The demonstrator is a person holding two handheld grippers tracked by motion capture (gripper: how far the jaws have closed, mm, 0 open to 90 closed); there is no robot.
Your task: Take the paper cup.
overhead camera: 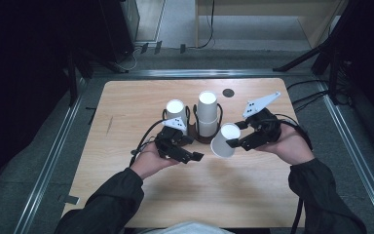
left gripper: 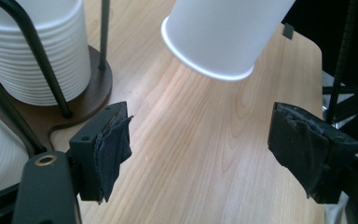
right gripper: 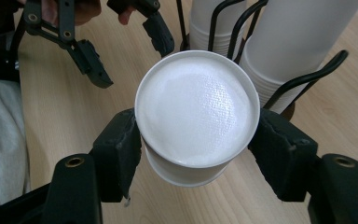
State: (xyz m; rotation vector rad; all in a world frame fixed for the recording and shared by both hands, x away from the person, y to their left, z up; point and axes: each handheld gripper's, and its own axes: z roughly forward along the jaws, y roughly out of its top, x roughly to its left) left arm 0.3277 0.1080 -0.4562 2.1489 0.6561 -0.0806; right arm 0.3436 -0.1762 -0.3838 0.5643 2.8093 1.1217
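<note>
Gripping a plain, unprinted white cup [right gripper: 196, 119], right gripper [right gripper: 198, 154].

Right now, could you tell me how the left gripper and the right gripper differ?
The left gripper stands open with only bare table between its pads, while the right gripper is shut on a white cup, bottom toward the camera. The left gripper rests low beside the cup rack; the right gripper holds its cup tilted, clear of the stacks. Both have black padded jaws.
</note>
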